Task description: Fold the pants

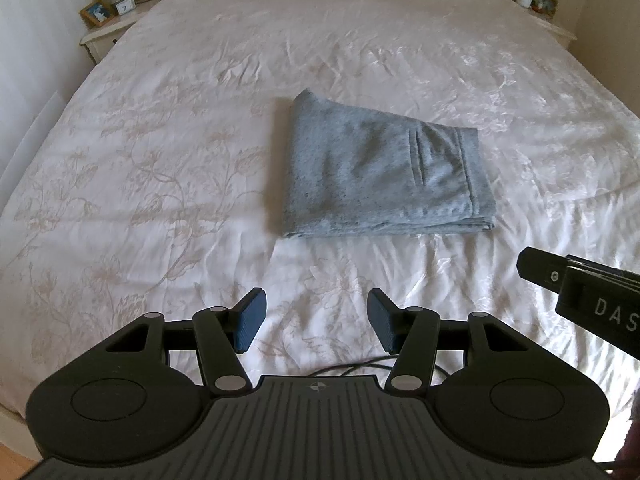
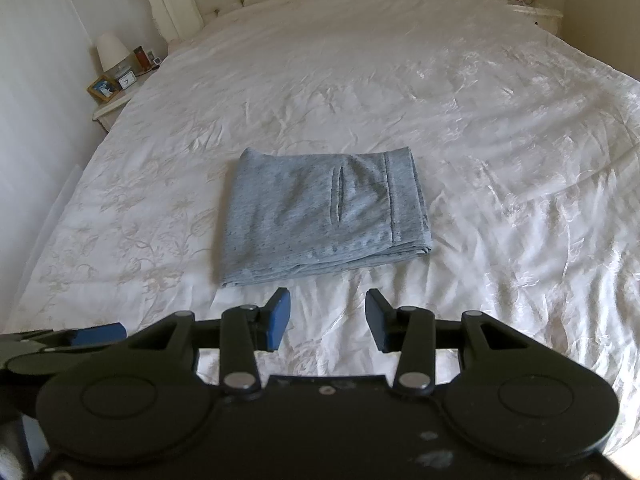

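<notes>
Jaws: left gripper and right gripper both spread wide, holding nothing, above the bedspread near the pants.
Pants: grey pants folded into a flat rectangle, mid-bed, pocket slit facing up.
Contact: none.

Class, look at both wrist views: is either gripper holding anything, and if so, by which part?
Nothing is held. The left gripper and right gripper are both open, short of the folded grey pants on the bed.
</notes>
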Demonstrator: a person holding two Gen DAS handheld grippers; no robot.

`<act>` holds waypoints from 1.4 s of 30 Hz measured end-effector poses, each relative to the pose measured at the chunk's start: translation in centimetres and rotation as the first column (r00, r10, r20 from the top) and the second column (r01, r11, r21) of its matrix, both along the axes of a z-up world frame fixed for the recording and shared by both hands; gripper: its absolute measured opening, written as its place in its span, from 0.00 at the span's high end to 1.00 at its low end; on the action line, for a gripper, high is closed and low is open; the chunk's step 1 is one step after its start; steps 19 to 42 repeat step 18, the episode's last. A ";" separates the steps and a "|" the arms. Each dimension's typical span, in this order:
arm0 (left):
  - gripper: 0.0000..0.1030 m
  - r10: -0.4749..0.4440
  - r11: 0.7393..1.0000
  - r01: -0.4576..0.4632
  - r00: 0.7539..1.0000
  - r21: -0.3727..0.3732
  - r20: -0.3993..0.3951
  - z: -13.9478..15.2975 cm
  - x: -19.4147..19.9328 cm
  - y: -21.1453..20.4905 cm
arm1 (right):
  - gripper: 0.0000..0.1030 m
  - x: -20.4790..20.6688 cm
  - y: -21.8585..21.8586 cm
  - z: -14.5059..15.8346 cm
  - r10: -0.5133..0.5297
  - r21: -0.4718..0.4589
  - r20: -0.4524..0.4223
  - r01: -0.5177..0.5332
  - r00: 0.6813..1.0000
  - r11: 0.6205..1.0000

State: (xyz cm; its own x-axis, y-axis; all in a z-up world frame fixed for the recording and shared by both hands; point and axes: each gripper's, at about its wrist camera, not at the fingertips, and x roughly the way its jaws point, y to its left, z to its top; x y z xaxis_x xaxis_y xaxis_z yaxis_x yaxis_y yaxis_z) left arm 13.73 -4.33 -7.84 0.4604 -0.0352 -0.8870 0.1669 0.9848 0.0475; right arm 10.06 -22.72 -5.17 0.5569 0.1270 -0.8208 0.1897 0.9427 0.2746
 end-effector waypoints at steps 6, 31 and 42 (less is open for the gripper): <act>0.47 0.007 1.000 -0.007 1.000 0.002 -0.005 -0.1 0.2 0.1 | 0.57 0.3 0.0 -0.2 0.000 0.009 -0.008 0.000 1.000 1.000; 0.47 0.008 1.000 -0.007 1.000 0.013 -0.020 -0.4 0.6 -0.1 | 0.57 0.9 -0.3 -0.6 0.001 0.008 -0.033 -0.001 0.999 1.000; 0.47 0.008 1.000 -0.007 1.000 0.013 -0.020 -0.4 0.6 -0.1 | 0.57 0.9 -0.3 -0.6 0.001 0.008 -0.033 -0.001 0.999 1.000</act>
